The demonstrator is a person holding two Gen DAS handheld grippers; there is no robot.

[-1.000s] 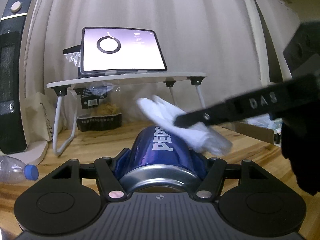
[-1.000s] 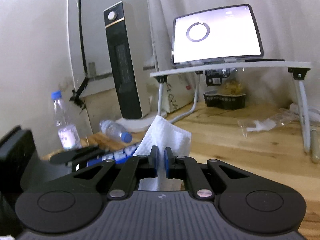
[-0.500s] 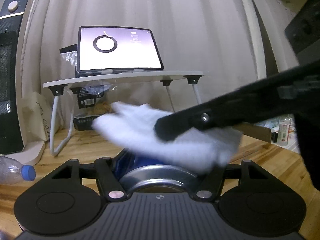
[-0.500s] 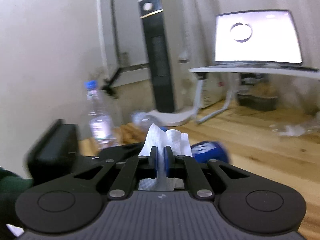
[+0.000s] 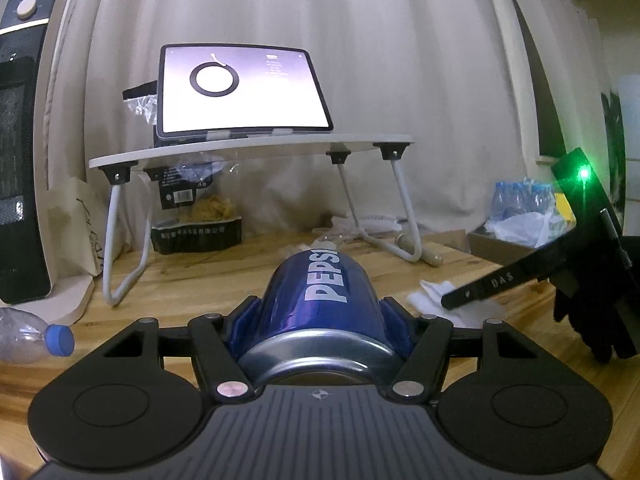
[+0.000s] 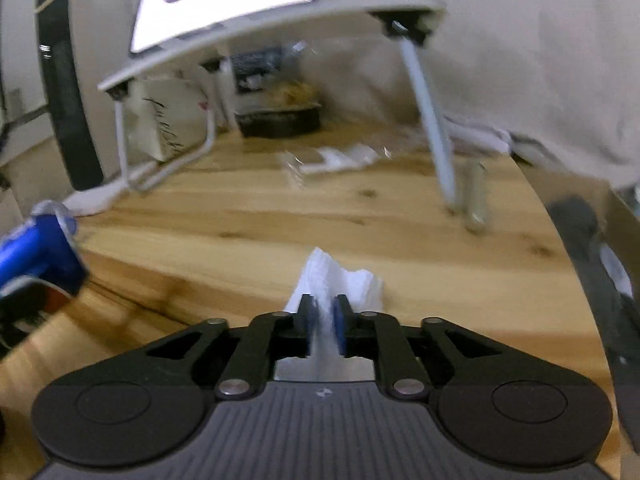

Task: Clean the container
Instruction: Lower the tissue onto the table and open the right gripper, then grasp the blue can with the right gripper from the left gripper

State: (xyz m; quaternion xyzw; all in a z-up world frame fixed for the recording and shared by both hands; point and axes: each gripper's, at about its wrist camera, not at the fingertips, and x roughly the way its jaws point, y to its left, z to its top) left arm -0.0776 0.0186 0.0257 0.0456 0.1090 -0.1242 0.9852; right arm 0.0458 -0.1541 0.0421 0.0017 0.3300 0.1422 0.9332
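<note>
A blue Pepsi can (image 5: 316,276) lies lengthwise between the fingers of my left gripper (image 5: 320,308), which is shut on its sides. The can's end also shows at the left edge of the right wrist view (image 6: 36,248). My right gripper (image 6: 323,312) points down at the wooden table (image 6: 400,232), to the right of the can. Its jaws are opening, and a crumpled white paper towel (image 6: 340,276) sits loosely between the blue pads and rests on the wood. In the left wrist view the towel (image 5: 428,292) lies under the right gripper's finger (image 5: 480,286).
A white folding lap table (image 5: 248,148) carrying a lit tablet (image 5: 240,92) stands at the back. A black heater (image 5: 20,160) and a lying plastic bottle (image 5: 32,338) are at the left. A box of water bottles (image 5: 516,216) is at the right, and clear wrappers (image 6: 332,160) lie beyond.
My right gripper has swung off the can, gone right and down to the table with the towel, and its pads have parted. The left gripper and can have stayed still.
</note>
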